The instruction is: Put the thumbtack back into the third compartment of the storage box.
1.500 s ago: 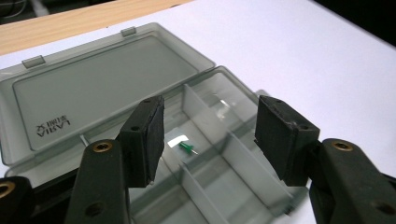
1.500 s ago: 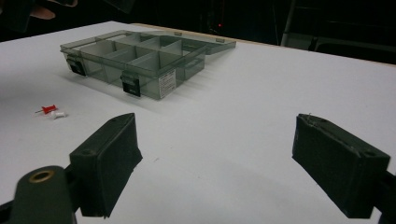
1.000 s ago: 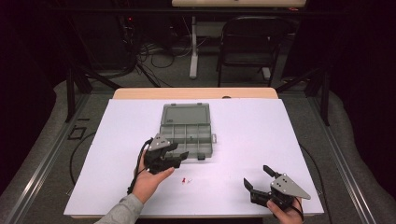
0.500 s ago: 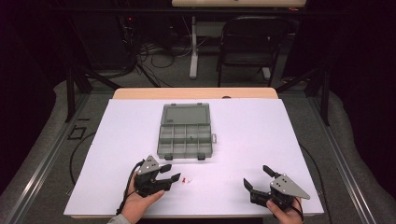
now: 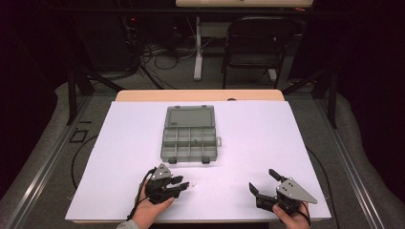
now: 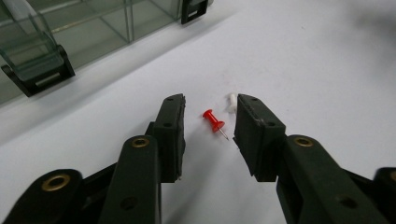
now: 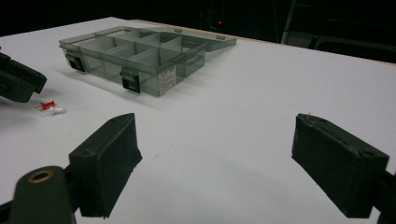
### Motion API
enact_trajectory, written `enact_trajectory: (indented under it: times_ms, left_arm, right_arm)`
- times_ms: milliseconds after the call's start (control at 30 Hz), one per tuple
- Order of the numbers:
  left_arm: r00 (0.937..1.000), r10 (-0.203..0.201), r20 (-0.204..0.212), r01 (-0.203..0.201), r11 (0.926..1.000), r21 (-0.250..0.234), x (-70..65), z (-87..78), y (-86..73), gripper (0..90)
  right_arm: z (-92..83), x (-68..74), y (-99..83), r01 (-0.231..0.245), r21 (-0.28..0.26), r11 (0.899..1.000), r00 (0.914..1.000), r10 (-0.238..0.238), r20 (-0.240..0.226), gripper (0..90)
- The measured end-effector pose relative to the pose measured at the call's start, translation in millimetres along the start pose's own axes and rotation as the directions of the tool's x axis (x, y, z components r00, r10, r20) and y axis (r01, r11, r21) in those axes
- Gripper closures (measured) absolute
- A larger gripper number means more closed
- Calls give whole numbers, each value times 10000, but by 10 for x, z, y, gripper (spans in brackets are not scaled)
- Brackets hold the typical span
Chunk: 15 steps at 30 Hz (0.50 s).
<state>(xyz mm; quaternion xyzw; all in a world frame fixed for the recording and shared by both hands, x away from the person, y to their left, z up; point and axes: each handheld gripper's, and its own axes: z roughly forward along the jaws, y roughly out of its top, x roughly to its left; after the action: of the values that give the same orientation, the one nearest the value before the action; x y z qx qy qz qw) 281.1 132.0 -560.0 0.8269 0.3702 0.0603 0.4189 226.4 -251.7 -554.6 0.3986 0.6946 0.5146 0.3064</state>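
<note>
Left hand-held gripper (image 6: 208,126) closing around a small red plastic pushpin (image 6: 214,120).
Its jaws have just been narrowing, not touching the pin; right hand-held gripper (image 7: 212,158) gapes wide, empty.

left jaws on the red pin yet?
Apart. In the left gripper view the red pin lies on the table between the left gripper's closing jaws, with white surface visible on both sides of it.

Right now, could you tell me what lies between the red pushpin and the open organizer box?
Only bare white table: the left gripper view shows nothing between the red pushpin and the organizer box.
</note>
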Motion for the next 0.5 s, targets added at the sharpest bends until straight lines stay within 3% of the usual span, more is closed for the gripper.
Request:
enact_trajectory:
  times_ms: [167, 500]
  left_arm:
    - [9999, -139, 17, 139, 9997, 192, -25, 49, -15, 682]
    - [9993, 143, -340, -130, 9991, 398, -66, 71, -17, 809]
  right_arm:
    - [0, -1, 0, 0, 8, 10000, 10000, 0, -31, 142]
    - [5, 2, -1, 26, 29, 10000, 10000, -26, -82, 142]
